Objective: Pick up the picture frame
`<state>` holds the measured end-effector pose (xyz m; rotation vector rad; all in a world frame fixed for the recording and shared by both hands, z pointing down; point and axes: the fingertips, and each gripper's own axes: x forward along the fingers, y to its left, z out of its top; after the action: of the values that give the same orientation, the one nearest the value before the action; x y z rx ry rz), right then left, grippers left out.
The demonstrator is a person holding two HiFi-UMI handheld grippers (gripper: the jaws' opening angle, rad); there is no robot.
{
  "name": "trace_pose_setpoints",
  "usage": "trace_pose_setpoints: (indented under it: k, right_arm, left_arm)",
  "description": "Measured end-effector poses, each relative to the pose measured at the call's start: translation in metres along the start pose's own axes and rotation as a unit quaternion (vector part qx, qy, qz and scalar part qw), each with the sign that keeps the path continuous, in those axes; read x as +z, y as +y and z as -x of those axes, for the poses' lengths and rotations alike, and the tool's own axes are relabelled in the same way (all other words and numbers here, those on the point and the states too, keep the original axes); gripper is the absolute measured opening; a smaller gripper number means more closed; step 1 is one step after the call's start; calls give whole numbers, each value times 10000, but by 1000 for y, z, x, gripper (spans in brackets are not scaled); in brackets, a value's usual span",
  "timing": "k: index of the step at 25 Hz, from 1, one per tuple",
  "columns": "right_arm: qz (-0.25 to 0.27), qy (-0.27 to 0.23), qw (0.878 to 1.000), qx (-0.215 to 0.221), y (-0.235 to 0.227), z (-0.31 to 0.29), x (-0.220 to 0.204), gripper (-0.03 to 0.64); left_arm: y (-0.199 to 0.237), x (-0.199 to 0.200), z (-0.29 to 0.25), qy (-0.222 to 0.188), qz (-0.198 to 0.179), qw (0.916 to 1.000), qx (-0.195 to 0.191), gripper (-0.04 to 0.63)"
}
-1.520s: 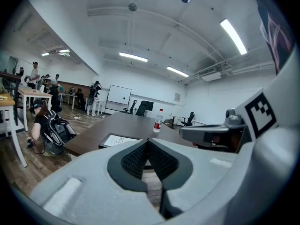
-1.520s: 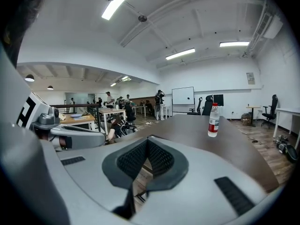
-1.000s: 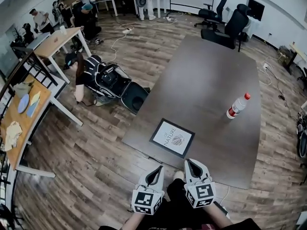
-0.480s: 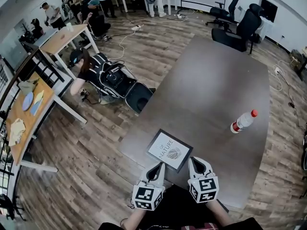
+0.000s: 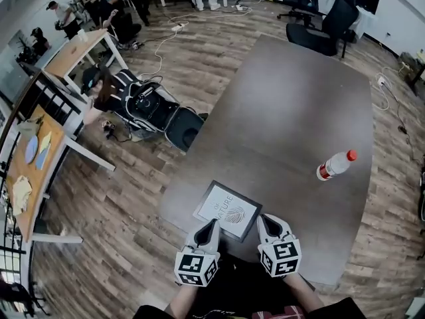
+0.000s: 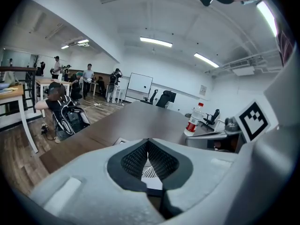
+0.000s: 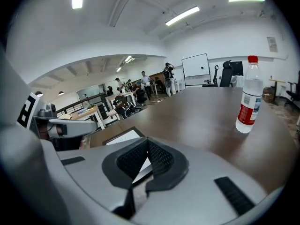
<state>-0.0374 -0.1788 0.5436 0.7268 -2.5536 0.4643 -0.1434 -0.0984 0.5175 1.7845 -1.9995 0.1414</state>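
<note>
Status: pick not started. Picture frame [image 5: 228, 210] lies flat and skewed at the near edge of the tabletop [image 5: 285, 105], untouched afaict. Left gripper [image 5: 212, 224] & right gripper [image 5: 264, 219]: fingers closed on both, nothing held. Pose: side by side, marker cubes toward me, pointed fwd & tilted down. Left tip at frame's near edge, right tip just beside its near-right corner. Contact y/n: can't tell. Left to do: open fingers, get on a frame edge, close, lift. Water bottle [image 5: 334, 165] well apart on the right, no issue.

Brown table [image 5: 285, 111] bears picture frame [image 5: 228, 210] (flat), bottle [image 5: 334, 165].
</note>
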Motion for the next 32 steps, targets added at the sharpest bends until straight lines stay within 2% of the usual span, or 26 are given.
trace_pose_setpoints:
  k: [4, 7, 11, 15, 17, 19, 24, 28, 32]
  right_arm:
    - [-243, 90, 9994, -240, -8, -1, -5, 9]
    - [-510, 160, 9982, -267, -10, -6, -13, 26]
    - [-791, 263, 9946, -611, -14, -12, -24, 76]
    - [-898, 420, 9930, -634, -4, -23, -29, 184]
    - [-997, 471, 9907, -797, -5, -27, -29, 206]
    - [-1147, 524, 9864, -1056, -10, -29, -32, 206]
    - [-1500, 840, 9750, -1406, -14, -40, -50, 158]
    - [-1546, 1066, 9685, -1636, -16, -47, -59, 146]
    - [-1698, 1142, 9626, -1773, -15, -51, -63, 142]
  left_arm:
    - [9, 0, -15, 241, -188, 9995, -116, 10]
    - [17, -1, -22, 327, -153, 9991, -243, 13]
    - [30, -12, -32, 698, -125, 9962, -510, 117]
    - [41, -14, -47, 1006, -290, 9910, -833, 231]
    - [48, -13, -57, 1117, -335, 9889, -921, 265]
    - [57, -14, -66, 1277, -364, 9867, -941, 268]
    - [78, -34, -81, 1980, -672, 9733, -950, 268]
    - [87, -40, -88, 2092, -602, 9715, -939, 267]
    - [90, -46, -96, 2311, -634, 9659, -977, 267]
